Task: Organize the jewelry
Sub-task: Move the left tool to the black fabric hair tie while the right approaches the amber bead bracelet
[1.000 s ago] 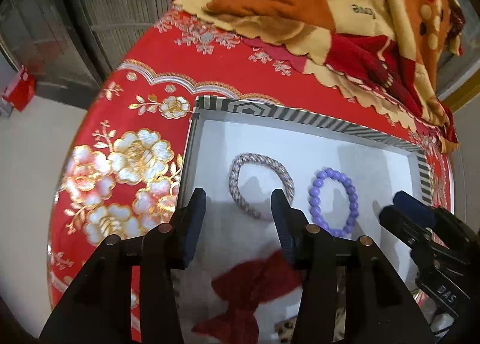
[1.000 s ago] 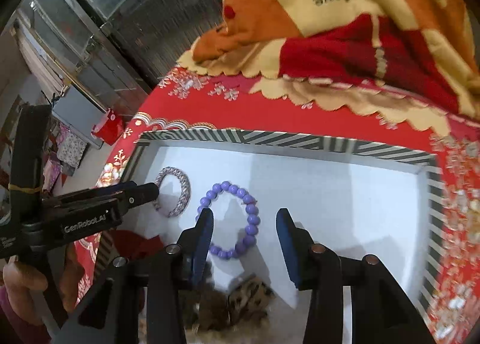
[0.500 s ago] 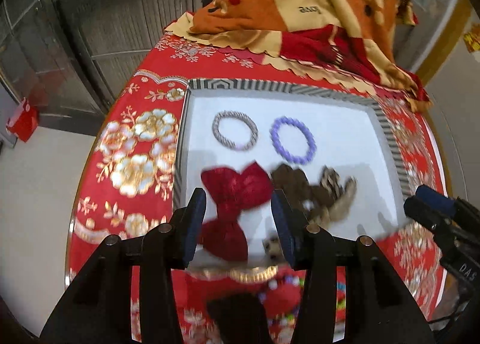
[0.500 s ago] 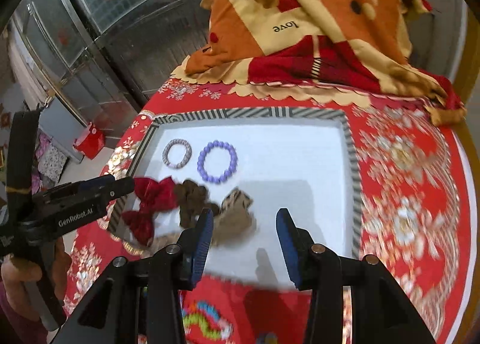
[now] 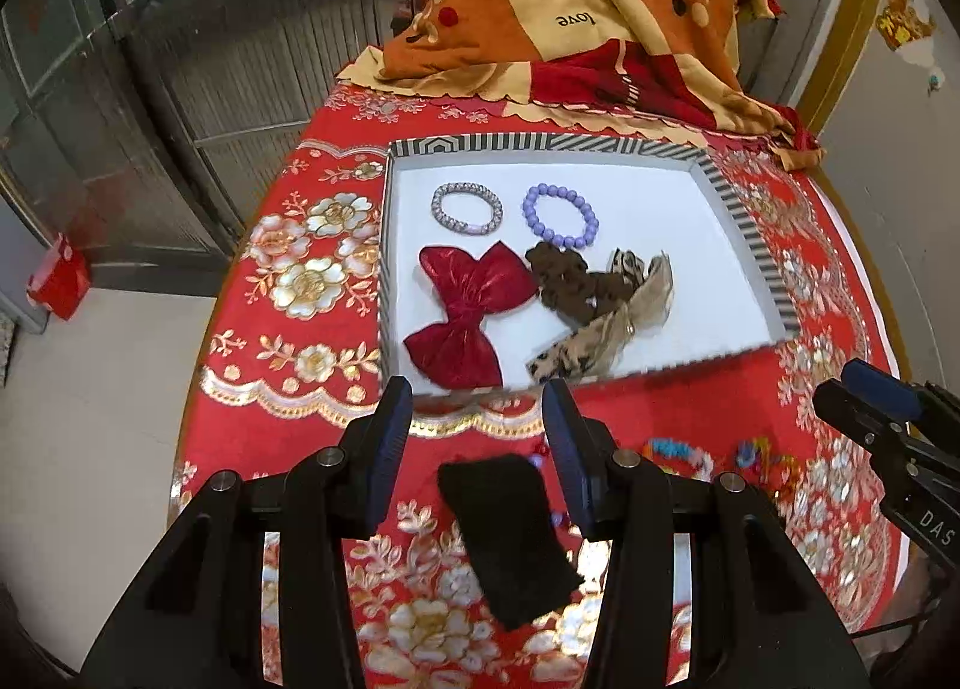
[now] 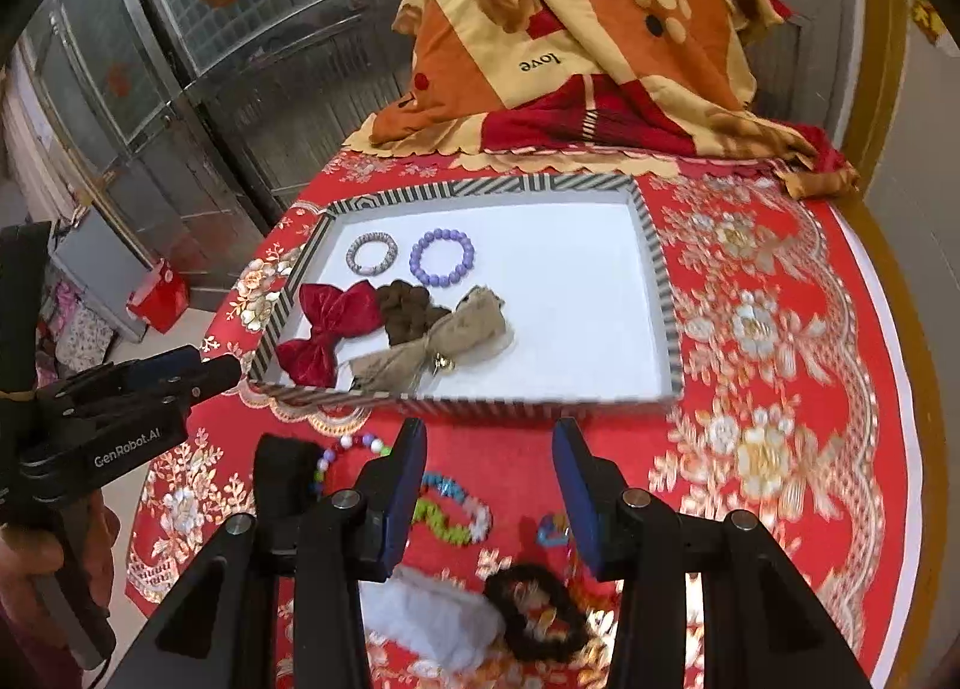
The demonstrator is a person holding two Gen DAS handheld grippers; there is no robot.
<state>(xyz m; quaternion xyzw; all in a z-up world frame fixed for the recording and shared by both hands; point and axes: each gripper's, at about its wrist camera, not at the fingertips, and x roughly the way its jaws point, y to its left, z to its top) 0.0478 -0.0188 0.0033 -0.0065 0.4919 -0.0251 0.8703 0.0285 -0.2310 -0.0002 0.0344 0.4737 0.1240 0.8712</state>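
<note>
Left wrist view: your left gripper (image 5: 477, 425) gapes wide, empty, above a black pouch (image 5: 507, 533); "love" reads on the blanket (image 5: 576, 20). Ahead, the striped tray (image 5: 744, 227) holds a silver bracelet (image 5: 467, 209), purple bead bracelet (image 5: 561, 216), red bow (image 5: 471, 314).

Right wrist view: your right gripper (image 6: 489, 473) is wide, empty; "GenRobot.AI" marks the other tool. Colourful bracelets (image 6: 450, 512) lie between its fingers.

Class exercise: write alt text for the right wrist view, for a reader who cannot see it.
An open right gripper hovers over a red floral tablecloth, before a striped tray holding two bracelets, a red bow and scrunchies. Loose beaded bracelets lie outside; the left gripper is at left.
</note>
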